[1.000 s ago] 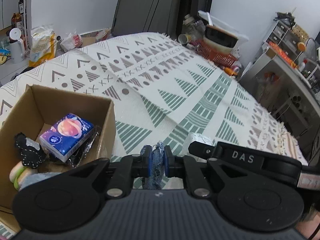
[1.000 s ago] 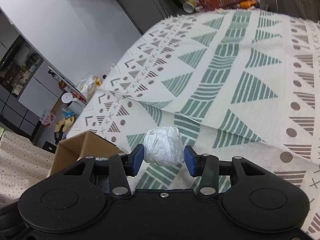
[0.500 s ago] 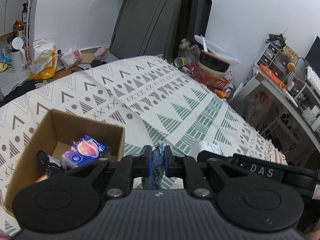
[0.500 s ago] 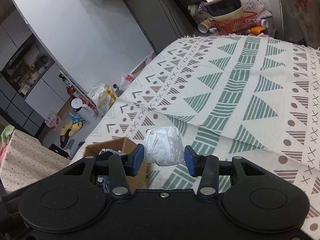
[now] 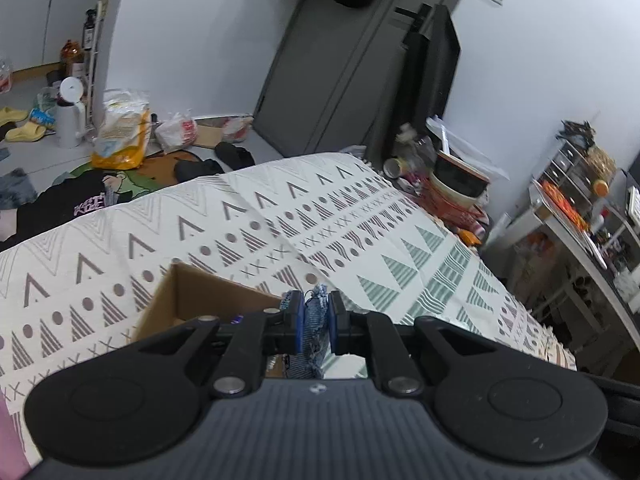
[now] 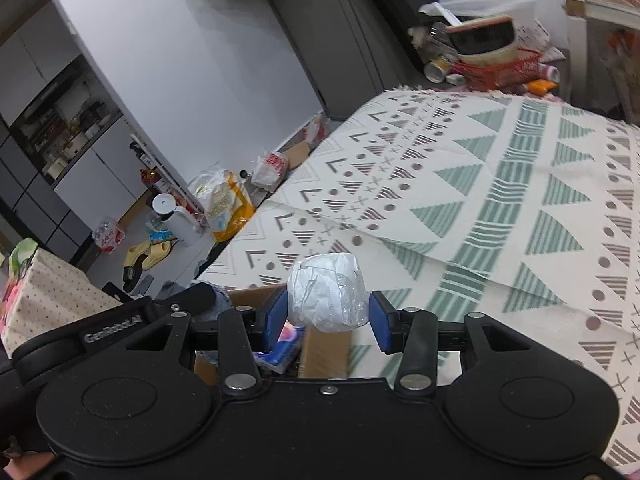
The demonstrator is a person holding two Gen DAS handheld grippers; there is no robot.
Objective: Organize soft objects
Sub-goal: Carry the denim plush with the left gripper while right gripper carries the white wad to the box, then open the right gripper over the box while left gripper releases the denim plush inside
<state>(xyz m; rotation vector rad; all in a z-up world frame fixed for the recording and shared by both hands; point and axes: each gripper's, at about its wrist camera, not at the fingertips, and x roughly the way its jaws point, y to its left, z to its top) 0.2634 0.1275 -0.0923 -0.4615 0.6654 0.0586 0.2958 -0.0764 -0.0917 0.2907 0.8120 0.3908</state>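
Denim scrap [image 5: 314, 320], frayed blue, was pinched in the left gripper [image 5: 315, 322] (jaws narrow) above the cardboard box [image 5: 192, 300]. White crinkled wad [image 6: 326, 294], plastic-wrapped, sat clamped in the right gripper [image 6: 327, 316], jaws mid-width, over the box's near edge.

Frayed denim scrap [image 5: 315, 322] and crinkled white wrapped ball [image 6: 327, 297], both aloft.

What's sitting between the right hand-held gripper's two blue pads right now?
A crumpled white wrapped bundle fills the gap between the right hand-held gripper pads, clear in the right wrist view, above the cardboard box.
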